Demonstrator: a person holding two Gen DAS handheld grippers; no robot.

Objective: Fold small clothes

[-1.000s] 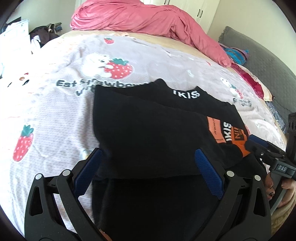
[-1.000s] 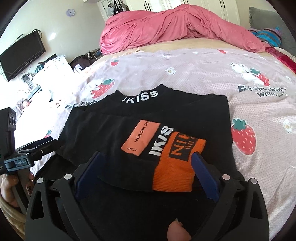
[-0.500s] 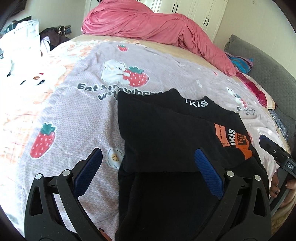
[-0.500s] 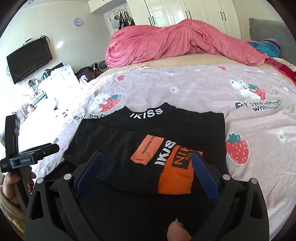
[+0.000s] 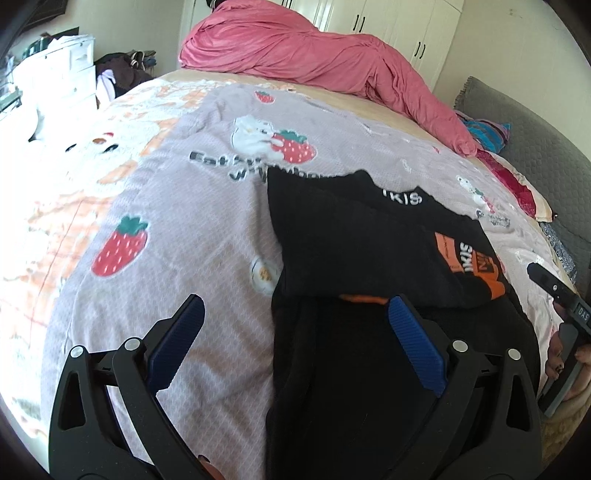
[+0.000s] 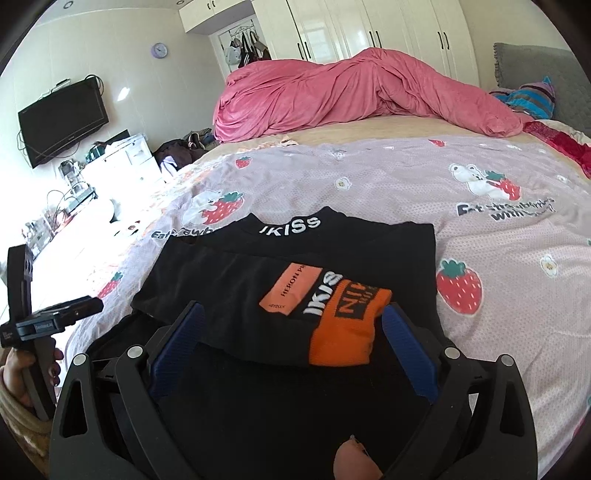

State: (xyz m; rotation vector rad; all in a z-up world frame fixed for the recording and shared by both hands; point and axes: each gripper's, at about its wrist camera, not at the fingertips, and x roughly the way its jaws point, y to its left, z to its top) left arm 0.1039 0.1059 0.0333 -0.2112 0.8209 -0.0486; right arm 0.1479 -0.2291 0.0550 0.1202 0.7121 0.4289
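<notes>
A black garment (image 5: 354, 240) (image 6: 303, 266) with white "IKISS" lettering and orange sleeve patches lies on the bed, its sleeves folded across the body. Its lower part hangs toward the near bed edge. My left gripper (image 5: 295, 314) is open, held above the garment's left edge with nothing between its blue pads. My right gripper (image 6: 291, 325) is open too, hovering just short of the orange cuff (image 6: 343, 339). The right gripper's body (image 5: 561, 299) shows at the right edge of the left wrist view; the left gripper's body (image 6: 51, 321) shows at the left of the right wrist view.
The bed carries a lilac strawberry-print sheet (image 5: 177, 229) (image 6: 498, 236). A crumpled pink duvet (image 5: 314, 55) (image 6: 351, 92) lies at the far side. A grey headboard (image 5: 524, 147) stands right. White drawers (image 6: 118, 162), a wall TV (image 6: 62, 122) and wardrobes (image 6: 369, 29) surround the bed.
Both grippers have pulled back and risen from the garment; the left one has drifted left, so more sheet shows under it. The garment lies still.
</notes>
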